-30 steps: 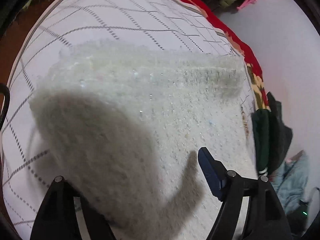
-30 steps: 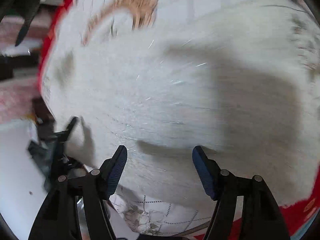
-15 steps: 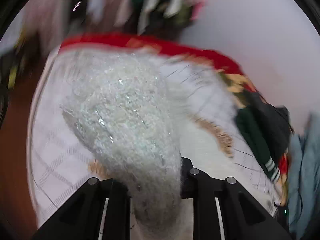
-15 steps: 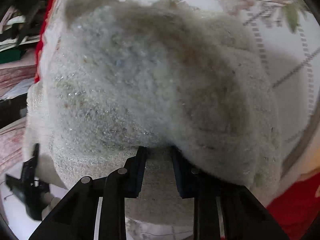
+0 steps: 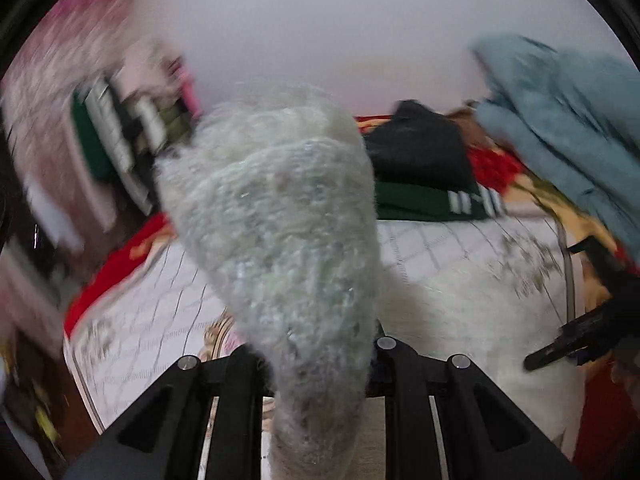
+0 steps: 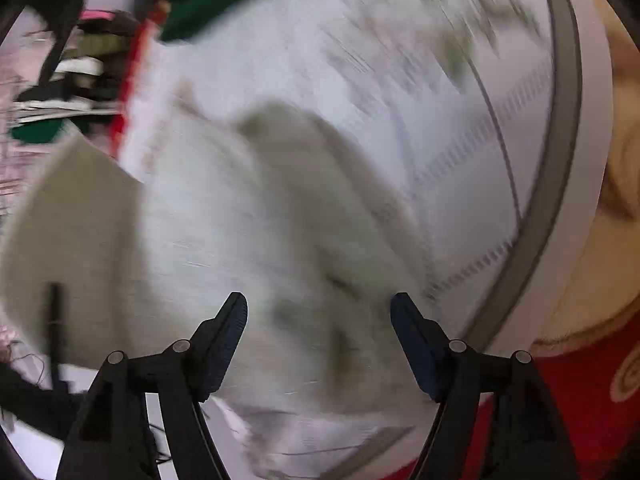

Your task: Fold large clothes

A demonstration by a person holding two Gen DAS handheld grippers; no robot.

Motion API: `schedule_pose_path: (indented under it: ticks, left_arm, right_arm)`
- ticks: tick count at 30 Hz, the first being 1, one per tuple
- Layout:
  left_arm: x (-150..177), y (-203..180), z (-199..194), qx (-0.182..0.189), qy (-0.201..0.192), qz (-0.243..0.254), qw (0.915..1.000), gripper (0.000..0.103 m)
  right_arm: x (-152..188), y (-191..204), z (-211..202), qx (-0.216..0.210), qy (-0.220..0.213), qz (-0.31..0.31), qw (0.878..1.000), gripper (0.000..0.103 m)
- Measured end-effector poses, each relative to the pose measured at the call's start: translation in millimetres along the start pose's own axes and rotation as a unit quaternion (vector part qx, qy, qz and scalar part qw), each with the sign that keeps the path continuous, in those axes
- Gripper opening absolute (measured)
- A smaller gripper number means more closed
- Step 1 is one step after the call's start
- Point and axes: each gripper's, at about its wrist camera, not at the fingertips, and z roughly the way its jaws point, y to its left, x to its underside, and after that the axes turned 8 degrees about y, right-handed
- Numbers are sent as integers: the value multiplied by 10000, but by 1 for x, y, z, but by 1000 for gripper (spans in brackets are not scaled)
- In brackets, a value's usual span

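**White sweater lifted by one end for the next fold**

The left gripper [image 5: 320, 354], jaws clenched on the fluffy white sweater [image 5: 280, 216], holds a bunched end above the checked bedspread [image 5: 440, 248]. The rest lies near the bedspread's middle. The right gripper [image 6: 319, 312], jaws opening and nothing between them, hovers over it, seemingly to take a fresh hold.

No legible text, labels or numbers anywhere.
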Motion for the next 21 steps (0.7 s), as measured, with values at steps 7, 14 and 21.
schedule_pose_path:
  ticks: [7, 14, 21]
  left_arm:
    - [31, -94, -24, 429, -510, 2210, 9730, 14]
    - [80, -133, -12, 645, -312, 3373, 9387, 14]
    - [77, -123, -3, 317, 93, 3329, 9424, 20]
  right_arm:
    - [2, -12, 33, -777, 262, -33, 9966, 56]
    - [8, -23, 32, -965, 467, -53, 9942, 56]
    - [2, -10, 22, -564, 601, -99, 9966, 69]
